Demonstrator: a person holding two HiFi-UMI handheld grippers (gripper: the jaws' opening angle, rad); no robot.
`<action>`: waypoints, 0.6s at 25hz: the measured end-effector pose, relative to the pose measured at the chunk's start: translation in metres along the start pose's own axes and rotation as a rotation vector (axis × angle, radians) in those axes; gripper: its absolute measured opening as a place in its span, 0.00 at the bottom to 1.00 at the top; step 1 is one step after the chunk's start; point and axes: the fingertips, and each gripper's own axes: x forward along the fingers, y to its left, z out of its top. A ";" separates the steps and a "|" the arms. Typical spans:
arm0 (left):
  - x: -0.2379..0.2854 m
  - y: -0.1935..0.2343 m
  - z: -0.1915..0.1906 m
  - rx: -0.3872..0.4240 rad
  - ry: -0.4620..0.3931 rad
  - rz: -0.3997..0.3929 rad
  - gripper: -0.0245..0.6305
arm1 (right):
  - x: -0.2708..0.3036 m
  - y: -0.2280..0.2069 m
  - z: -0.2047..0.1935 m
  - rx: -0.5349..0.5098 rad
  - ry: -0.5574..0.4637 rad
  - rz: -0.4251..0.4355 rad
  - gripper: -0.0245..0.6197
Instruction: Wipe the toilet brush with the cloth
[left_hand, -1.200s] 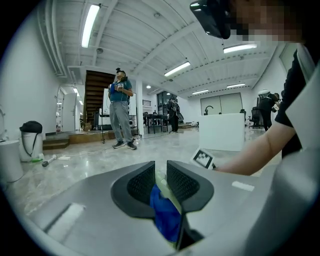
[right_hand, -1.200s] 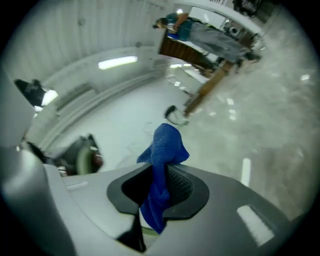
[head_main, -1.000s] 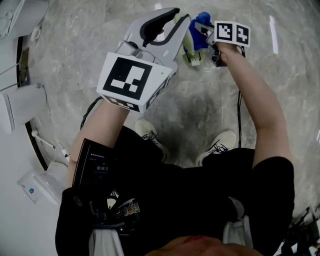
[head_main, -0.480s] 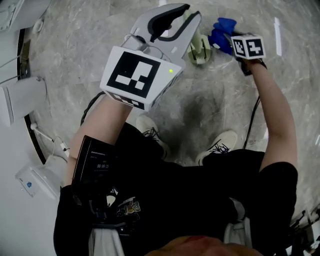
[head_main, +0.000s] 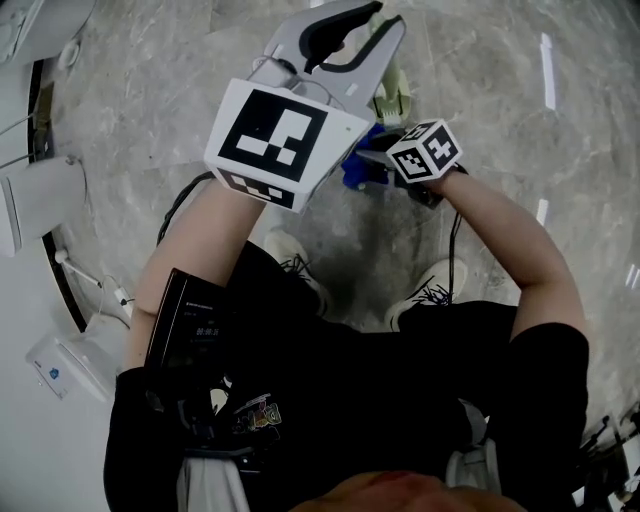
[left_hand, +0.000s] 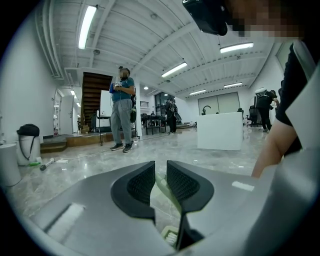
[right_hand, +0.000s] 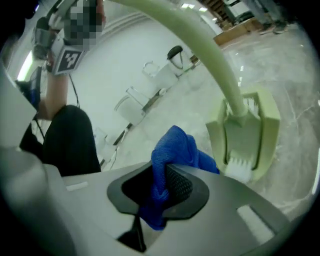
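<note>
Count: two grippers, one brush, one cloth, and that's the whole kit in play.
Left gripper (head_main: 385, 18): up front in the head view, jaws nearly together and clamped on the pale green handle of the brush (head_main: 393, 98).
Left gripper view: the left gripper (left_hand: 160, 167) shows the handle pinched between its two dark pads, with the white bristles peeking out below.
Right gripper (head_main: 372, 165): tucked in under the left one, jaws closed on a bunched blue cloth (head_main: 358, 170).
Right gripper view: the right gripper (right_hand: 162, 172) has the cloth (right_hand: 175, 150) squeezed between its pads, with folds spilling out above and below.
Brush position: held in the air over the floor (head_main: 520, 130), resting on nothing.
Brush axis: the brush (right_hand: 245, 135) hangs head-down; its long axis runs steeply from the curved handle at the top to the boxy head with white bristles at the bottom.
Cloth to brush: the cloth is just beside the head, on its left in the right gripper view; I cannot tell whether they touch.
Surface: glossy grey marble floor, veined, catching the lights.
Room: a big white hall with strip lights (left_hand: 86, 25) on the ceiling, a white block (left_hand: 217, 131), a bin (left_hand: 28, 144) and one person (left_hand: 121, 110) standing nearby; the figures farther back are too small to count.
</note>
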 end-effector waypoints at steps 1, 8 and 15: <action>0.000 0.000 -0.001 0.000 0.004 0.002 0.16 | 0.005 0.005 0.021 0.044 -0.083 -0.006 0.15; 0.001 0.004 -0.006 -0.003 0.021 0.008 0.16 | -0.016 -0.022 0.045 0.199 -0.260 -0.111 0.15; 0.005 0.005 -0.006 -0.004 0.020 0.007 0.16 | -0.055 -0.055 -0.064 0.107 0.071 0.000 0.15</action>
